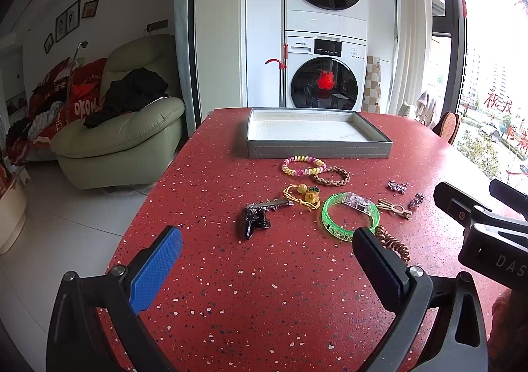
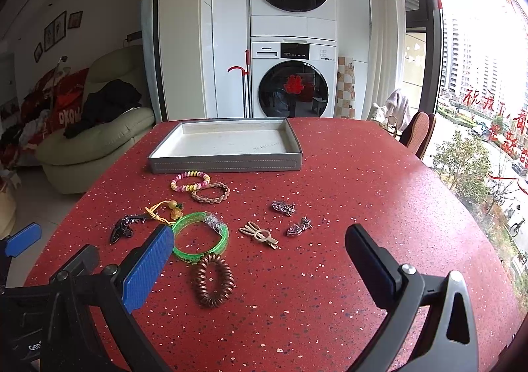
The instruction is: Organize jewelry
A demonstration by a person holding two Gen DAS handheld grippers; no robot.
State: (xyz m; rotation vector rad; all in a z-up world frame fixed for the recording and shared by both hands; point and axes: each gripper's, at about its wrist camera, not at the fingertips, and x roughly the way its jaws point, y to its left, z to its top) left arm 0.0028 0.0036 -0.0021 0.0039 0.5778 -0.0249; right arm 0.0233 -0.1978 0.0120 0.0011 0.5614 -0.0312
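Both spread wide and empty, left gripper [image 1: 267,240] and right gripper [image 2: 260,240] above jewelry scattered at six o'clock of the empty tray [image 2: 224,163]; overlapping bracelets [image 2: 199,186] liable to snag and lift together.

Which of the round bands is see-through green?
The green bangle in the middle; the others are a brown coil, a brown braid and a pink-yellow one.

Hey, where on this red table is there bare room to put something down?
The red speckled tabletop is bare right of the grey rectangular tray, past the two silver sparkly clips. The near strip below the brown spiral hair tie is free too. It is crowded around the green translucent bangle. The tray itself is empty.
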